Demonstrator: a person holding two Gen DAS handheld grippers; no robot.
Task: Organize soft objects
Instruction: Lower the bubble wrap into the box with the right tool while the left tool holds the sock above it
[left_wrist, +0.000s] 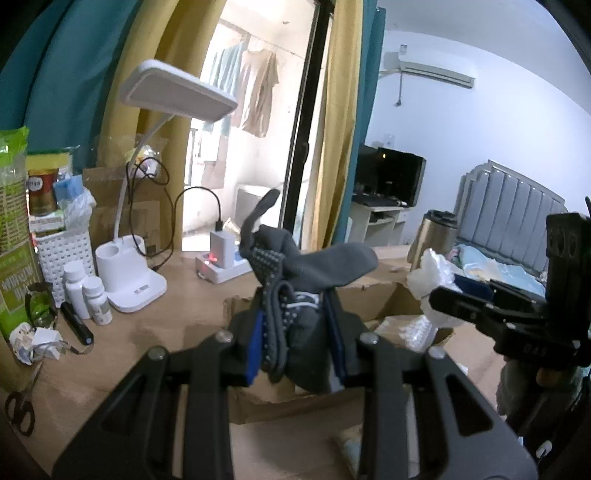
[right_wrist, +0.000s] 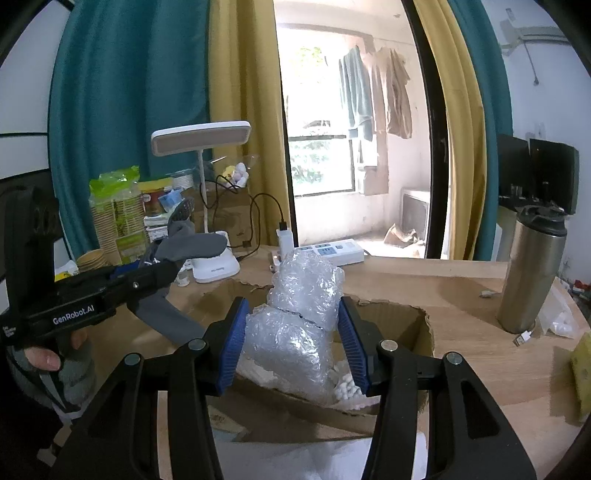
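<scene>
Sock (left_wrist: 295, 295): clamped in left tool (left_wrist: 295, 332), above box (left_wrist: 369, 291). Bubble wrap (right_wrist: 299, 321): clamped in right tool (right_wrist: 291, 339). Risk: sock's loose ends snag box edge on release.

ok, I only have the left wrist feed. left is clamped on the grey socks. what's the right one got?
Observer: The right gripper is shut on a wad of bubble wrap, squeezed between both blue pads.
Operator: where is it relative to the box?
Observer: It is held above the opening of the torn cardboard box; white foam bits lie inside, under the wad.
Operator: anything on the right side of the desk I can't see properly?
Observer: A steel flask stands upright on the wooden desk, to the right of the box and apart from it.
Operator: and my socks from that side?
Observer: The grey socks stick out past the left gripper, to the left of the box.
</scene>
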